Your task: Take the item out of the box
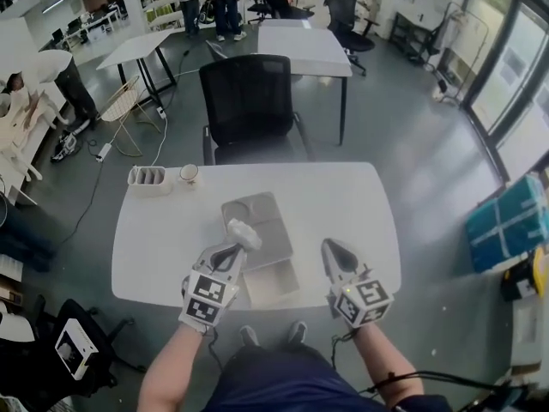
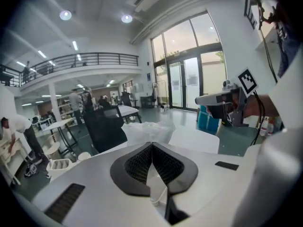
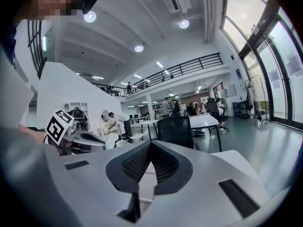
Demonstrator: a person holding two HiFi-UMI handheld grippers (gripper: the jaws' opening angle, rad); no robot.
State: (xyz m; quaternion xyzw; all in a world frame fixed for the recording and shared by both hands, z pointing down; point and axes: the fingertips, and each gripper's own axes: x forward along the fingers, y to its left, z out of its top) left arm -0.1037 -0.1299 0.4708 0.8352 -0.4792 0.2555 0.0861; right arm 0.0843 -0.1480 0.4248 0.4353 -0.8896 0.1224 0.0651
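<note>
An open grey box lies flat in the middle of the white table, with a paler half toward the front edge. My left gripper is shut on a white plastic-wrapped item, held a little above the box's left side. In the left gripper view the crumpled wrap bulges just past the closed jaws. My right gripper hovers to the right of the box, shut with nothing in it. The right gripper view shows its jaws meeting, and the left gripper off to the left.
A white slotted holder and a small cup stand at the table's far left corner. A black chair is pushed up to the far edge. Beyond are more tables and standing people. A blue package sits on the floor at right.
</note>
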